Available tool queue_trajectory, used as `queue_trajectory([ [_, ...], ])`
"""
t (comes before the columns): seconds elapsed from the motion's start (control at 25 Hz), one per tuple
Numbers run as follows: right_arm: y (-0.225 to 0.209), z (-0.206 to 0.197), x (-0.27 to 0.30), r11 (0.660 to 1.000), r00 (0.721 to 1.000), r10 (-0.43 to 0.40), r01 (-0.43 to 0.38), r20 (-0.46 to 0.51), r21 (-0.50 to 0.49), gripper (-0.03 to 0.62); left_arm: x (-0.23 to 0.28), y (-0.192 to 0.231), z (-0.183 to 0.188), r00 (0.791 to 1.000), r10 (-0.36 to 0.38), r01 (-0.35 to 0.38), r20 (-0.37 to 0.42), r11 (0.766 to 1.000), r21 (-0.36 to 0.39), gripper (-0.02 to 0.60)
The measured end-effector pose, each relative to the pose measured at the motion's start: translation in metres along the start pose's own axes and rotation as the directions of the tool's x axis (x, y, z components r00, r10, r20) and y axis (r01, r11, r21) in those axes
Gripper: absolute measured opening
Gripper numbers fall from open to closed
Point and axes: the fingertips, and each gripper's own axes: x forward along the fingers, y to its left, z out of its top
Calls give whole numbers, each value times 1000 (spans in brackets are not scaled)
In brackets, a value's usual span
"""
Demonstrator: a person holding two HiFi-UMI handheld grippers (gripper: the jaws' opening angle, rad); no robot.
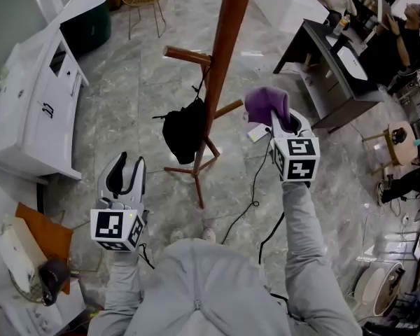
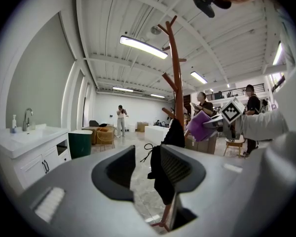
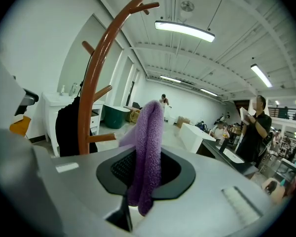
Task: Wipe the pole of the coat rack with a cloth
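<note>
Grey marble floor (image 1: 126,75) underfoot; holds purple cloth (image 1: 266,102) pinched tight in right gripper (image 1: 281,121), raised just beside coat rack pole (image 1: 227,40), seemingly for wiping; holds left gripper (image 1: 124,176) parted, empty, low and clear

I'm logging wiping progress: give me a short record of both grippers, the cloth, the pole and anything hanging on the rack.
left gripper: open, empty
right gripper: shut on purple cloth
purple cloth: right of pole, seemingly not touching it
pole: brown, upright
on rack: black bag hanging low beside the pole
</note>
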Motion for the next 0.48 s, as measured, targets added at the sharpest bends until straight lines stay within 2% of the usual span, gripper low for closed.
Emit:
queue_trajectory([
  [0.28, -10, -23, -20, 999, 998, -38, 38, -50, 5, 57, 3, -6, 2, 1000, -30, 30, -1, 1000, 2, 167],
  [0.48, 10, -44, -28, 1000, 995, 6, -7, -95, -10, 57, 2, -8, 2, 999, -44, 44, -3, 999, 4, 167],
])
